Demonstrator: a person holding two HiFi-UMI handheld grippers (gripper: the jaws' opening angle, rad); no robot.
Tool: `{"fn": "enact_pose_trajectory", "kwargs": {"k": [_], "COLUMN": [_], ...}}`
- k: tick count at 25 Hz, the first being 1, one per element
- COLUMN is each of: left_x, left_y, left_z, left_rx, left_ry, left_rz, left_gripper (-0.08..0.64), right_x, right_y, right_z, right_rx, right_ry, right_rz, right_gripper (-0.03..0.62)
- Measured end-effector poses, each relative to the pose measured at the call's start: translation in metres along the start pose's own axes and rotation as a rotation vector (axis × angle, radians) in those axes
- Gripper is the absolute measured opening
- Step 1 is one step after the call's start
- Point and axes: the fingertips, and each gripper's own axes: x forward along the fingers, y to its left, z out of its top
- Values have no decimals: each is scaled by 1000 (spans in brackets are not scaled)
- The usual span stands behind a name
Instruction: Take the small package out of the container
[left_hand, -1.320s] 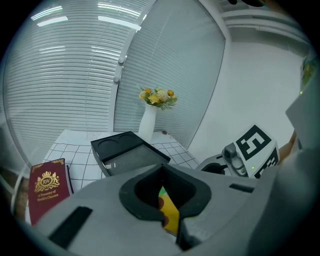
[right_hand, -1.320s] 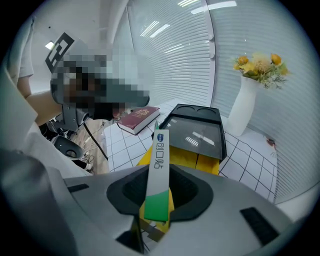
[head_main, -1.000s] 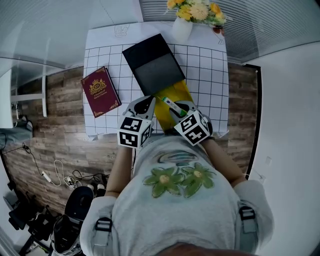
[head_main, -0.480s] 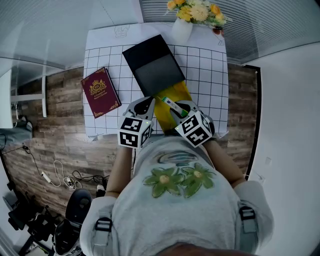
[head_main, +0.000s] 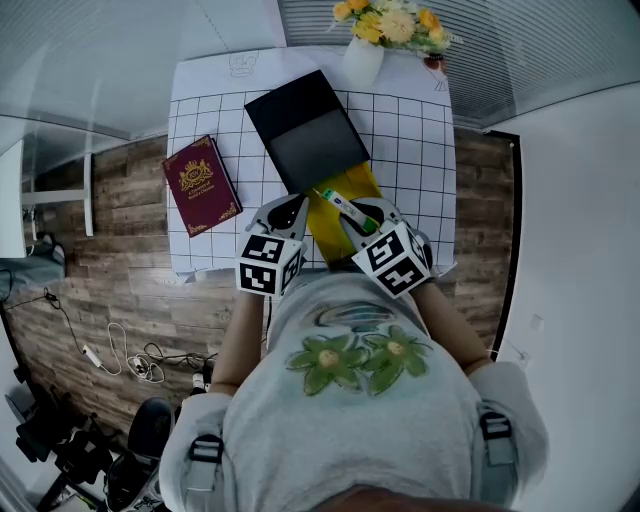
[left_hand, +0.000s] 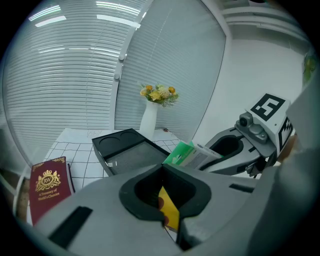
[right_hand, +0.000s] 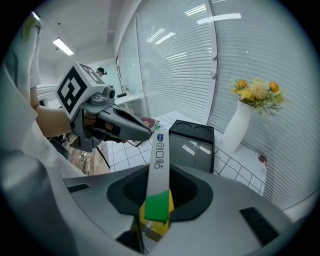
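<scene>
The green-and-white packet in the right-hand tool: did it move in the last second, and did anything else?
The right gripper lifted the small package a little higher out of the yellow container, keeping its hold. The left gripper stayed clamped on the container's edge; the red book, black tray and vase did not move.

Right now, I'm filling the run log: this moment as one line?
left gripper: shut on yellow container | right gripper: shut on small package | small package: over yellow container
</scene>
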Motion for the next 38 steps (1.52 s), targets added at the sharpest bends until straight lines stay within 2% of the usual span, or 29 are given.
{"fn": "enact_pose_trajectory", "kwargs": {"k": [12,38], "left_x": [-1,-3], "left_y": [0,-3], "left_z": [-2,-5], "left_rx": [2,9], "left_ry": [-2,1], "left_rz": [1,-3], "left_gripper": [8,8], "right_x": [-14,-12], "right_y": [-4,-2], "right_z": [13,2], "right_rx": [2,3], "right_ry": [-23,9], "right_rz": [-24,-31], "right_gripper": [91,89]}}
